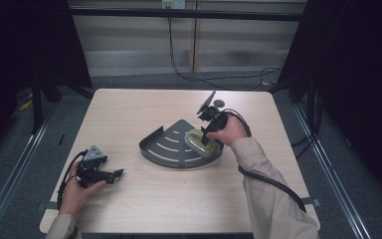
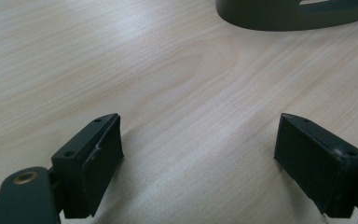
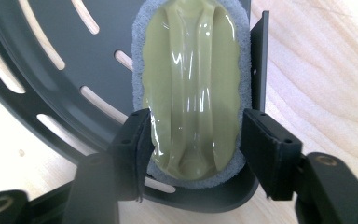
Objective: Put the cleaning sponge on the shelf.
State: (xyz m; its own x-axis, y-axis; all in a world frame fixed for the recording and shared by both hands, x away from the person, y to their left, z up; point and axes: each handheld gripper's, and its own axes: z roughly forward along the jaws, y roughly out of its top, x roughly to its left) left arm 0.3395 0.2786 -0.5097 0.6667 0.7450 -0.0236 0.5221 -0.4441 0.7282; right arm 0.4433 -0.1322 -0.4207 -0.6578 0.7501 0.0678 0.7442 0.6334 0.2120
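Table [image 1: 144, 204] first: pale wood-grain top, smooth and matte. On it sits the rack [image 1: 166, 144], a dark quarter-round metal tray with long curved slots and a low rim. Inside, against its straight right-hand wall, lies the scrubber [image 1: 199, 142], an oval grey pad topped by a glossy olive plastic grip, ridged down the middle. Placing looks done; by my read only the pull-away remains. Right gripper [image 3: 193, 140] straddles the scrubber's near end, jaws parted, the left one touching the plastic, the other clear. Left gripper [image 2: 198, 149] rests low over bare wood, jaws spread and holding nothing.
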